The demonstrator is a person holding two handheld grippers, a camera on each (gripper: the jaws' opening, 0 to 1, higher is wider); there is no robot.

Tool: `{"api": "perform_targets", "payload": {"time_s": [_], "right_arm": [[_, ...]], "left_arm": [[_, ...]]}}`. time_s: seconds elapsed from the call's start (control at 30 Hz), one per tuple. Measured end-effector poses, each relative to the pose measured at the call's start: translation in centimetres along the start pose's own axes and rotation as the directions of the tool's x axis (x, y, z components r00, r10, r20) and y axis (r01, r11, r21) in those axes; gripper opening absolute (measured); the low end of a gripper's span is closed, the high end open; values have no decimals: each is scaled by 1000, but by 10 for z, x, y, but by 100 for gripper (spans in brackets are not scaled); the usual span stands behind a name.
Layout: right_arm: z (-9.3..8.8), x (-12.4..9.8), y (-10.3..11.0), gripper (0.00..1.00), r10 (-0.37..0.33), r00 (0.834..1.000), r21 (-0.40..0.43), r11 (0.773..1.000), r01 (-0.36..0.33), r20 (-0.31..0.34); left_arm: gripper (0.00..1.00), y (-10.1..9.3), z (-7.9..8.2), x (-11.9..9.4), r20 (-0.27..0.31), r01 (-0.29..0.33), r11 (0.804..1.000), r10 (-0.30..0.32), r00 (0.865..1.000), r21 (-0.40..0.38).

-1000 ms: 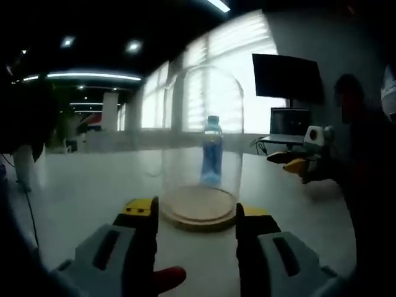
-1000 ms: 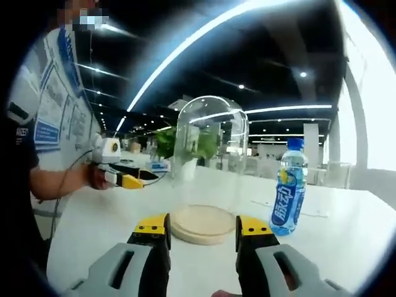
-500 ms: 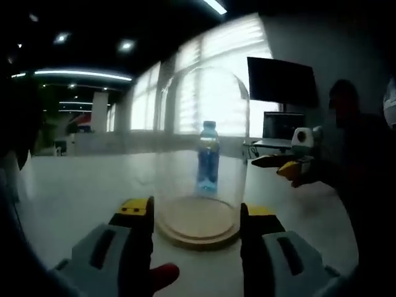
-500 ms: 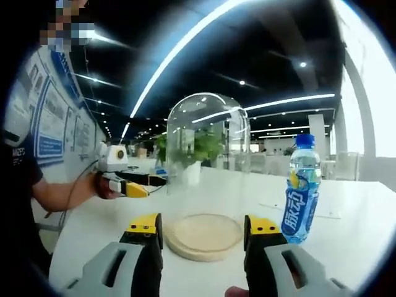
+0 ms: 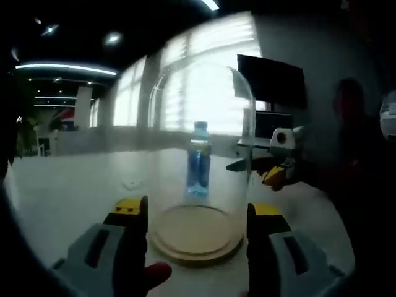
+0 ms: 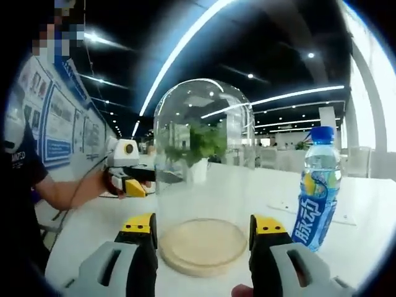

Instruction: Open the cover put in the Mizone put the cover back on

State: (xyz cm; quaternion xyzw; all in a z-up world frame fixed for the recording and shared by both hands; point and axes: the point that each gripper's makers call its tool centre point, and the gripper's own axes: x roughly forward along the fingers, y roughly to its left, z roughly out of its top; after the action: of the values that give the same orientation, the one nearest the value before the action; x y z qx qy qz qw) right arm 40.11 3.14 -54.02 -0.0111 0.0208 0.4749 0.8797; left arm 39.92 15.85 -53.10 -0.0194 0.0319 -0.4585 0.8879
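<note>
**Glass cover on its base, Mizone outside: nothing of the task done yet**

- Cover (image 6: 203,167): clear glass dome, upright, seated on the round wooden base (image 6: 206,244). Nothing under it. In the left gripper view the same cover (image 5: 199,148) stands between that view's fingers.
- Mizone (image 6: 317,189): blue-labelled bottle, cap on, upright on the white counter (image 6: 371,235), just beside the cover and outside it. In the left gripper view the bottle (image 5: 198,159) is seen through the glass, beyond the dome.
- Right gripper (image 6: 204,224): fingers spread wide, one at each side of the base, grasping nothing.
- Left gripper (image 5: 198,207): fingers likewise released, flanking the base, apart from the glass as far as can be told.
- Status, by judgement: opening stage, approach only. Left to do: lift the cover off, set the Mizone on the base, lower the cover back over it.
</note>
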Motion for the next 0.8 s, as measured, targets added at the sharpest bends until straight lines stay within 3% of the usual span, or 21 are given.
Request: {"api": "perform_targets", "payload": {"time_s": [0.2,0.3,0.8], "right_arm": [[5,15,-5,55,41,999,2,999,-41,-12],[12,18,-4,56,74,997,-26,997,-74,-10],[16,28,-9,62,153,988,1,988,-153,-2]], "left_arm": [[61,-3,8,9,3,75,997,-75,997,-8],[62,-6,19,11,42,125,990,-123,992,-58],[69,0,19,26,2,180,984,-180,984,-16]]}}
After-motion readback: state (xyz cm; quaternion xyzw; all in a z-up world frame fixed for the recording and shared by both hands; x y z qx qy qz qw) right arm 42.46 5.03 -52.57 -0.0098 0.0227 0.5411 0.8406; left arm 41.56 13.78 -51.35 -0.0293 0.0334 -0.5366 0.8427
